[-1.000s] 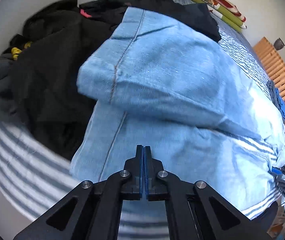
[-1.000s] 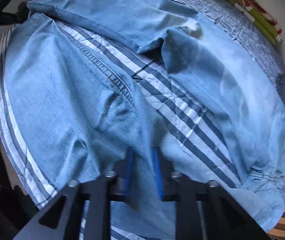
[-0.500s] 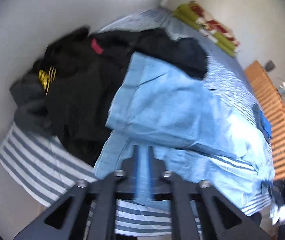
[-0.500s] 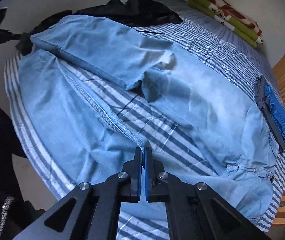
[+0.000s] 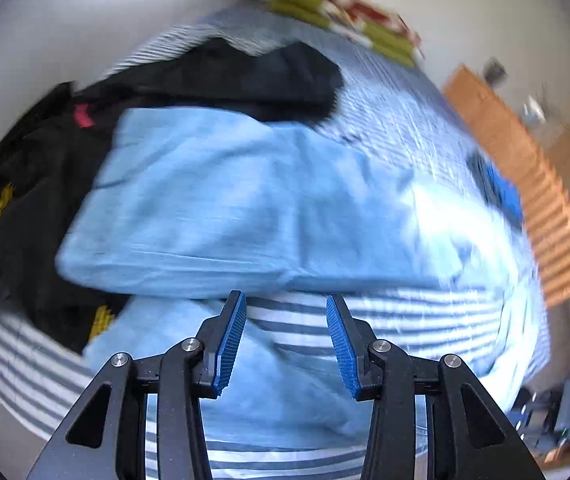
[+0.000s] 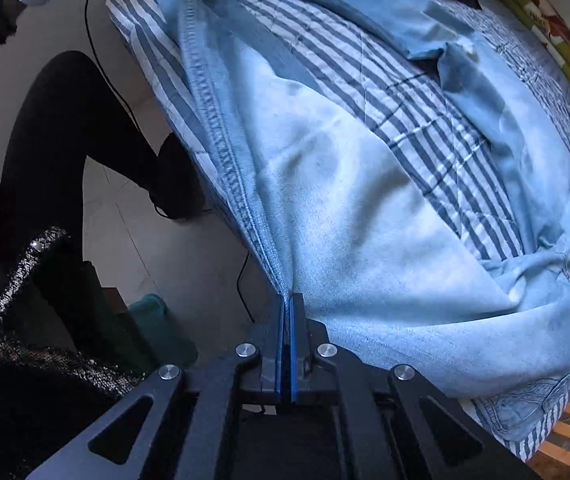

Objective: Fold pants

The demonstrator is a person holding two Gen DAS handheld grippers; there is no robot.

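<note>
In the left wrist view a heap of black clothes (image 5: 57, 168) sits at the left of the bed (image 5: 413, 120), on the blue-and-white striped cover. Just beside it, partly on top of it, lie the jeans (image 5: 221, 200): pale blue denim, one leg lying across the picture in a thick flat band with a soft rounded edge, the other leg below it, with stripes of the cover showing between the two. This view is blurred, so seams are hard to make out. The left gripper (image 5: 285, 332) hangs over that gap with its blue-padded fingers spread wide and nothing between them.

In the right wrist view a person's dark-clad leg (image 6: 65, 152) stands at the left on the floor beside the bed. The jeans (image 6: 365, 220) spread over the striped cover, and a stitched side seam runs down the near leg straight into the right gripper (image 6: 287, 312), whose fingers are pressed together on the cloth at that seam. The denim there is pulled up into a taut ridge, with loose pale folds falling away to the right.
</note>
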